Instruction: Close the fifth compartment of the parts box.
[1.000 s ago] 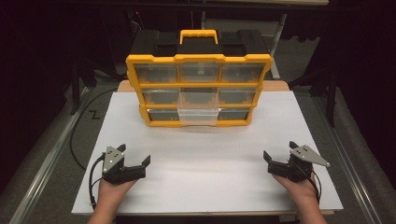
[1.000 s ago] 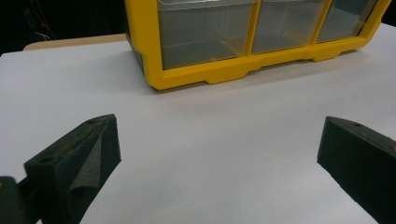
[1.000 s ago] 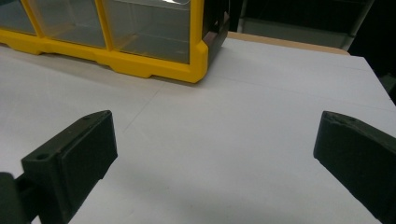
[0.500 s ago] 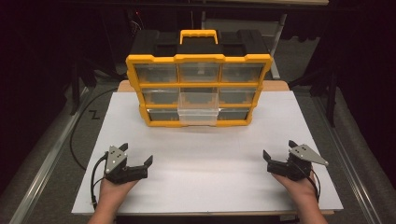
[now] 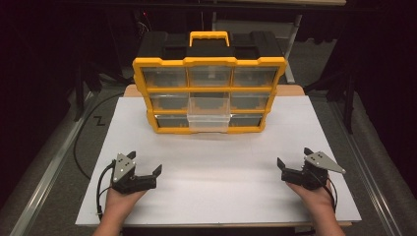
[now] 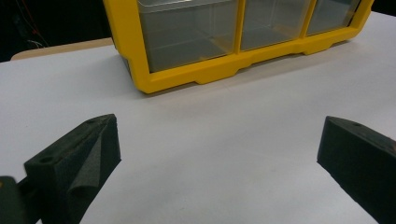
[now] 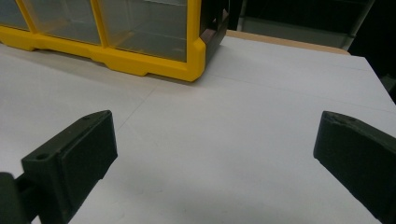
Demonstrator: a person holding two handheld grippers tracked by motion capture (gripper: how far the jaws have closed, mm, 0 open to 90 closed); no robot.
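A yellow and black organiser (image 5: 209, 93) with clear drawers stands upright at the back middle of the white board (image 5: 221, 196). Its bottom middle drawer (image 5: 209, 120) sticks out a little. My left gripper (image 5: 145, 162) rests near the front left of the board, open and holding nothing. At the front right, my right gripper (image 5: 294, 157) is open too, nothing in it. The left gripper (image 6: 219, 154) looks along the board at the organiser's lower left corner (image 6: 154, 79). Beyond the wide-apart jaws of the right gripper (image 7: 215, 154) lies the organiser's lower right corner (image 7: 191, 60).
A wide stretch of bare white board lies between the grippers and the organiser. A black cable (image 5: 78, 147) loops on the floor to the left of the table. Dark floor and metal rails (image 5: 44, 182) run along both sides.
My left gripper has drifted slightly to the right. The right gripper and the organiser have stayed where they were.
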